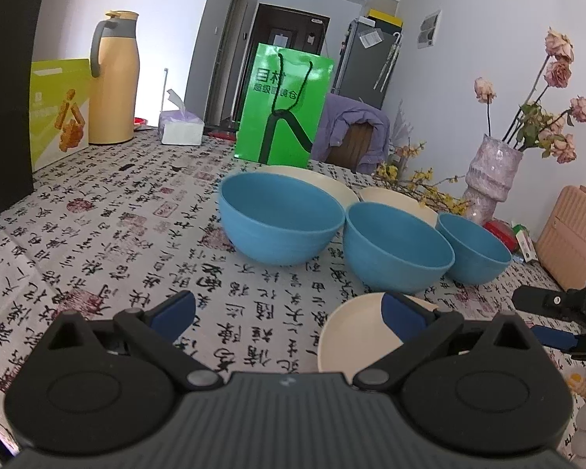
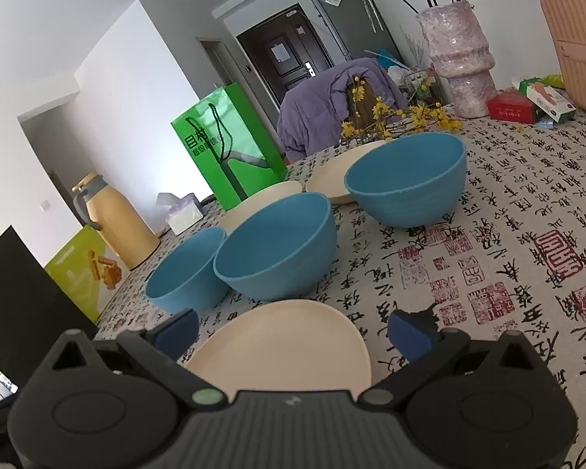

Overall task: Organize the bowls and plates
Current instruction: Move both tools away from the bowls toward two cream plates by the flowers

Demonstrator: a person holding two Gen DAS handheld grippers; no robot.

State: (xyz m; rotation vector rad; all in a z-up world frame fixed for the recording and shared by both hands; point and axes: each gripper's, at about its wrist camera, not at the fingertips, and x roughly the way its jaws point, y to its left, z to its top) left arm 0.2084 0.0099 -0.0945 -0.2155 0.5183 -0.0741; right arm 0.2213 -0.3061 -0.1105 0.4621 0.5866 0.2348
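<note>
My left tongs (image 1: pixel 289 308) hover spread wide over the calligraphy-print tablecloth (image 1: pixel 109 234), gripping nothing; a small cream plate (image 1: pixel 351 336) lies just behind their right finger. Ahead of them three blue bowls sit in a row: the large bowl (image 1: pixel 281 219), the middle bowl (image 1: pixel 398 250) and the small bowl (image 1: pixel 472 250), with cream plates (image 1: pixel 394 197) lying behind. My right tongs (image 2: pixel 293 332) are also spread and empty, the same cream plate (image 2: pixel 289 344) lying between their fingers, touching neither. A green bag (image 1: pixel 285 109) stands beyond the bowls, a yellow thermos (image 1: pixel 113 78) far left.
</note>
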